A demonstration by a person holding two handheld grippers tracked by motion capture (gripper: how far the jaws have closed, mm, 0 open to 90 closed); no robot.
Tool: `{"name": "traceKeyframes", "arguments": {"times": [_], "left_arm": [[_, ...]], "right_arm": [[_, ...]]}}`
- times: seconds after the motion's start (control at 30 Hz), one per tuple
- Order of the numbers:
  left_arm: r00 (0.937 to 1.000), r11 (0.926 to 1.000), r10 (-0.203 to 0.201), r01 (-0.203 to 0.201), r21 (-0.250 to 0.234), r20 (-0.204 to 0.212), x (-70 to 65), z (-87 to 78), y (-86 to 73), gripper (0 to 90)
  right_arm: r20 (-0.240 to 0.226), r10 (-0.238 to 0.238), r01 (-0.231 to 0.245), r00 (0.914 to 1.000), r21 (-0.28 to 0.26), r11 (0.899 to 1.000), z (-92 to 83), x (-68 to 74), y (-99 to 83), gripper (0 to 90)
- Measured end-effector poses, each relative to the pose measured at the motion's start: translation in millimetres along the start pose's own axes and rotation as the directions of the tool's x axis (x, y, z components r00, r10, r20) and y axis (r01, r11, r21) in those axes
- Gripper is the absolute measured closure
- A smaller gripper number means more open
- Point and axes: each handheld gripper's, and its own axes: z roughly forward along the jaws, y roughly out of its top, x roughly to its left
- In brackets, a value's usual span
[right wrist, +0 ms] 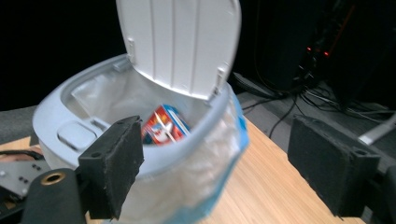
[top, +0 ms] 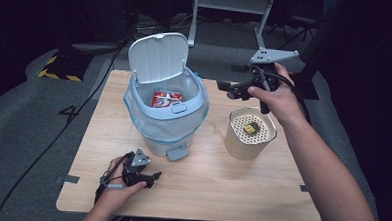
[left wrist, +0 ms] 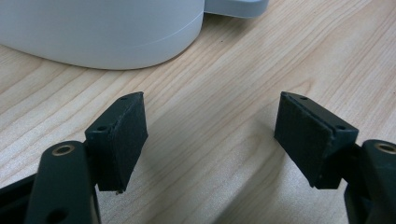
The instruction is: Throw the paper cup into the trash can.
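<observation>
Trash went in the bin [top: 164, 114]: a red pack [top: 166, 99] lay down inside it, under the lid [top: 159, 56] that stood up at the back. The right gripper [top: 224, 85] hung in the air just beside the bin's rim, pointing at it, with its jaws wide apart and nothing between them. The pack was below and past those fingers [right wrist: 114, 161], so that hand was much nearer to it. The left gripper [top: 155, 178] sat low on the table [top: 205, 191] by the bin's pedal [top: 177, 152], jaws open and empty too. A tan cup [top: 250, 133] stood under the right hand [top: 279, 101].
</observation>
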Motion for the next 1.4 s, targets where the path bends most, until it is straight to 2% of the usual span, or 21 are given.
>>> {"name": "traceKeyframes", "arguments": {"times": [0.37,0.57,0.7,0.83,1.17,1.3,1.4], "left_arm": [[1.0,1.0,0.004,-0.004,0.002,0.009,1.1,-0.4,-0.1,25.6],[0.9999,0.9999,0.012,-0.012,0.0,0.008,3.8,-1.8,-1.3,25.6],[1.0,1.0,0.001,-0.001,0.001,0.006,5.9,-2.7,-2.4,25.6],[1.0,1.0,-0.007,0.007,0.0,-0.001,8.9,-4.0,-3.6,25.6],[0.9998,0.9998,-0.018,0.018,-0.003,-0.008,14.3,-6.4,-5.7,25.6],[0.9998,0.9999,-0.016,0.016,-0.001,-0.014,12.9,-6.1,-5.7,25.6],[0.9998,0.9999,-0.017,0.017,-0.001,-0.014,12.9,-6.1,-5.7,25.6]], "right_arm": [[0.058,0.047,-0.048,0.9972,0.033,0.998,-45.9,-17.9,-29.8,20.9],[0.094,0.099,-0.105,0.9906,0.054,0.993,-67.4,-29.2,-51.4,22.2],[0.126,0.126,-0.137,0.984,0.085,0.987,-78.9,-34.4,-66.6,23.7],[0.165,0.117,-0.14,0.9794,0.139,0.98,-88.6,-32.7,-81.8,23.8],[0.17,0.155,-0.186,0.9732,0.19,0.964,-109.9,-25.6,-123.3,23.6],[0.147,0.184,-0.212,0.9718,0.204,0.956,-116.6,-19.3,-141.7,23.9],[0.144,0.186,-0.215,0.9719,0.222,0.951,-120.0,-12.9,-153.8,24.1]]}}
